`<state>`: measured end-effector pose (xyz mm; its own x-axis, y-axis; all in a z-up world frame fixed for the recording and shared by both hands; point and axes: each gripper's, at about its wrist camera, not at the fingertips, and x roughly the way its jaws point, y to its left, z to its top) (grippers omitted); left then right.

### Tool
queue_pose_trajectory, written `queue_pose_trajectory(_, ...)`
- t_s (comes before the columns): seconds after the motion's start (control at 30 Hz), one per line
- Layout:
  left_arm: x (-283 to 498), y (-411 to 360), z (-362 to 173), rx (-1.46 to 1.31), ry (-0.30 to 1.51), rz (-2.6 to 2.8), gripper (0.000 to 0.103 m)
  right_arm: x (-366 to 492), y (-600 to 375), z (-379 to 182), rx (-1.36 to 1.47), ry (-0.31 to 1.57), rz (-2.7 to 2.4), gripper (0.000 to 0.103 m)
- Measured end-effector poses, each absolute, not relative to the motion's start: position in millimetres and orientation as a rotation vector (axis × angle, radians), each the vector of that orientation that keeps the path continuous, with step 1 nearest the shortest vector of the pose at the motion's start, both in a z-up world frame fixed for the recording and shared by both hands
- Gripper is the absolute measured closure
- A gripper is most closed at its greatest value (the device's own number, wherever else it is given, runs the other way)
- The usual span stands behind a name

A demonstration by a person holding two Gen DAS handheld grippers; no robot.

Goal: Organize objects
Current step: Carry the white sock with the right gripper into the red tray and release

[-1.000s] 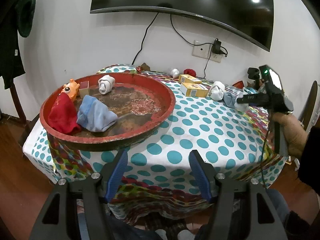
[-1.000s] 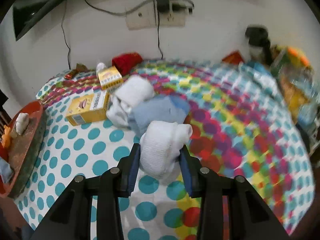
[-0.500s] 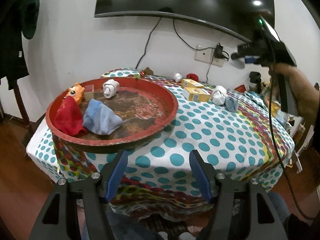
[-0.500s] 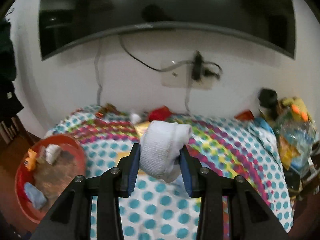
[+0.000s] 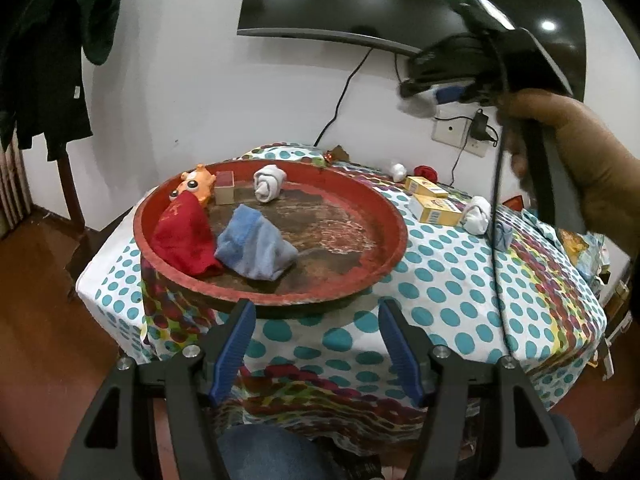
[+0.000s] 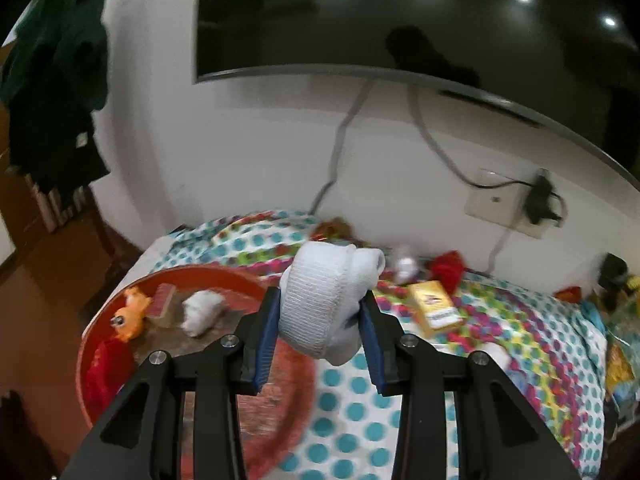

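My right gripper (image 6: 320, 336) is shut on a rolled white sock (image 6: 326, 300), held high in the air over the table's middle, beside the round red tray (image 6: 90, 364). From the left wrist view that gripper (image 5: 420, 94) shows at upper right in a person's hand. The red tray (image 5: 384, 216) holds a red cloth (image 5: 182, 236), a blue sock (image 5: 256, 246), a white rolled sock (image 5: 269, 182), an orange toy (image 5: 194, 184) and a small box (image 5: 224, 188). My left gripper (image 5: 316, 344) hangs open and empty in front of the tray's near rim.
On the dotted tablecloth (image 5: 440, 292) to the right lie two yellow boxes (image 5: 434, 208), another white sock (image 5: 476, 214), a blue sock (image 5: 502, 234) and a red ball of cloth (image 5: 426, 172). A television hangs above. Dark clothing (image 5: 48, 60) hangs left.
My right gripper has lifted the white sock off the table and carried it up and leftward toward the tray. The left gripper has shifted slightly and stays open.
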<state>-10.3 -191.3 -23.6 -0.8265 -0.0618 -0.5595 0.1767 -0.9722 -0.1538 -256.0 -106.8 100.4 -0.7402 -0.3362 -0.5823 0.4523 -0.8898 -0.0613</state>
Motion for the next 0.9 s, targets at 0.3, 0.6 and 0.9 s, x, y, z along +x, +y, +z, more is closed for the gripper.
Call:
queue_pose_trajectory(0.3,-12.3,-203.1,-25.8,0.881,0.362,-2.849,0.037,-240.0,-189.7,55.7,0.862,0.422,-2.414,0.067)
queue_pose_trajectory(0.6,-14.2,-215.1,-28.5,0.892,0.420,-2.826,0.037,-258.5,-217.5,11.3,0.988,0.489,-2.374,0.067)
queue_pose_trajectory(0.9,-19.4,-221.8,-33.4,0.926,0.460,-2.812,0.037,-291.0,-220.5,-32.8,1.131,0.511,-2.345,0.067)
